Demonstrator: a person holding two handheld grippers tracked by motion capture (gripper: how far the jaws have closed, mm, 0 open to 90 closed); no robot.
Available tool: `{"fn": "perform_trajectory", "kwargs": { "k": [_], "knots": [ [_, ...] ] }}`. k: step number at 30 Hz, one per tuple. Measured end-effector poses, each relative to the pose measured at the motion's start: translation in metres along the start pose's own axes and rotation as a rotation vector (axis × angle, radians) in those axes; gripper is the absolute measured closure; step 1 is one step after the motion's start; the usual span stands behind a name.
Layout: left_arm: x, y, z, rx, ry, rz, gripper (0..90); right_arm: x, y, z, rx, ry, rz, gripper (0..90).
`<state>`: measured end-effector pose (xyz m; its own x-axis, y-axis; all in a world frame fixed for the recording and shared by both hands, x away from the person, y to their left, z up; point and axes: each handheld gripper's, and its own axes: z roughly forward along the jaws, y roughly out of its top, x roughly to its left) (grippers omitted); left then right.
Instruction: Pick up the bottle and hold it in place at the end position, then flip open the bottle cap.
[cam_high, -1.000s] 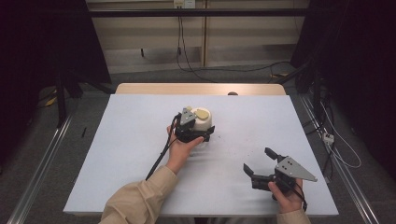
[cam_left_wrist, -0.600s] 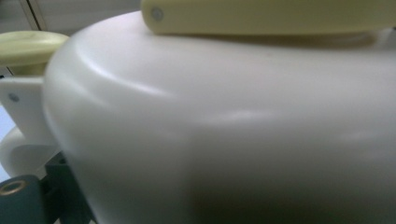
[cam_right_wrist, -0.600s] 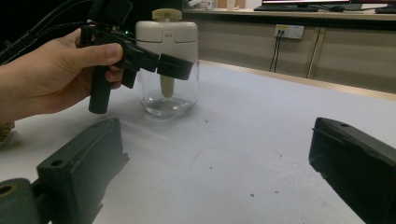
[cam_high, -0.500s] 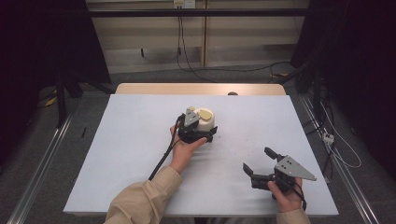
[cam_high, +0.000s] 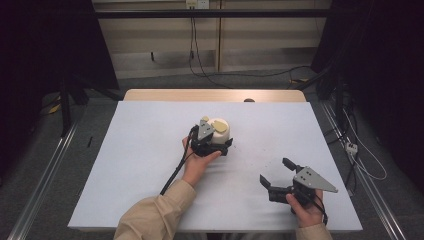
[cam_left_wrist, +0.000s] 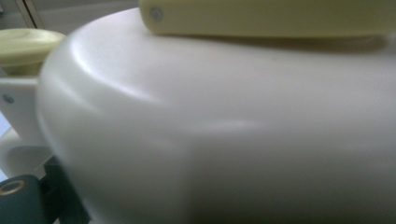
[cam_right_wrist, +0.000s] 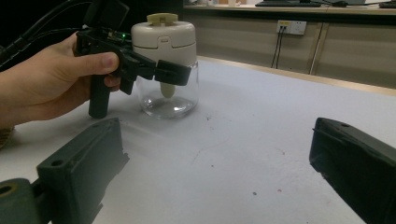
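Observation:
A jar (cam_high: 220, 129) with a clear glass base, a white domed lid and a pale yellow knob stands upright at the middle of the white table (cam_high: 145, 150). My left gripper (cam_high: 221, 144) is shut on the jar, its jaws clasping where the lid meets the glass. In the right gripper view, one black jaw of the left gripper (cam_right_wrist: 173, 73) crosses the front of the jar (cam_right_wrist: 163, 42). The left gripper view looks onto the jar's white lid (cam_left_wrist: 233, 130) from very close. My right gripper (cam_high: 274, 170) stands open near the front right, nothing between its jaws (cam_right_wrist: 215, 163).
The left gripper's black cable (cam_high: 175, 172) trails back along the sleeve toward the front edge. A wooden strip (cam_high: 215, 95) borders the table's far edge, with a small dark object (cam_high: 248, 100) on it. Small dark specks (cam_right_wrist: 254, 192) dot the surface.
The left hand has shifted only slightly at the jar. The right gripper has stayed where it was, still open.

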<state>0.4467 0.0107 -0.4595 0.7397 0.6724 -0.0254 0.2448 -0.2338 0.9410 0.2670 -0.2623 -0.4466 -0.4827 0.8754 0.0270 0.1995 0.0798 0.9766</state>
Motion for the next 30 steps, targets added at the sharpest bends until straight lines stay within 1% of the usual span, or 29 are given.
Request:
{"fn": "perform_trajectory", "kwargs": {
  "k": [7,12,15,18,19,23,30],
  "knots": [
    [0.0,0.0,0.0,-0.002,-0.001,-0.002,5.2,0.0,0.0,0.007,0.016,-0.008,0.006,2.3],
    [0.0,0.0,0.0,-0.002,-0.002,-0.002,5.1,0.001,0.001,0.015,0.045,0.01,0.019,2.2],
    [0.0,-0.001,0.0,-0.003,-0.001,-0.006,5.1,0.002,0.003,0.019,0.059,0.005,0.022,2.2],
    [0.0,-0.001,0.0,-0.002,-0.001,-0.006,5.1,0.002,0.005,0.024,0.066,0.004,0.049,2.2],
    [0.0,0.0,0.0,-0.001,-0.003,-0.002,5.1,0.001,0.006,0.025,0.073,0.009,0.044,2.2],
    [0.0,-0.001,0.0,0.0,-0.003,-0.001,5.1,0.002,0.009,0.03,0.088,0.016,0.056,2.4],
    [0.001,-0.001,0.0,-0.001,-0.007,-0.003,5.1,0.008,0.017,0.044,0.114,0.039,0.041,3.4]
  ]
}}
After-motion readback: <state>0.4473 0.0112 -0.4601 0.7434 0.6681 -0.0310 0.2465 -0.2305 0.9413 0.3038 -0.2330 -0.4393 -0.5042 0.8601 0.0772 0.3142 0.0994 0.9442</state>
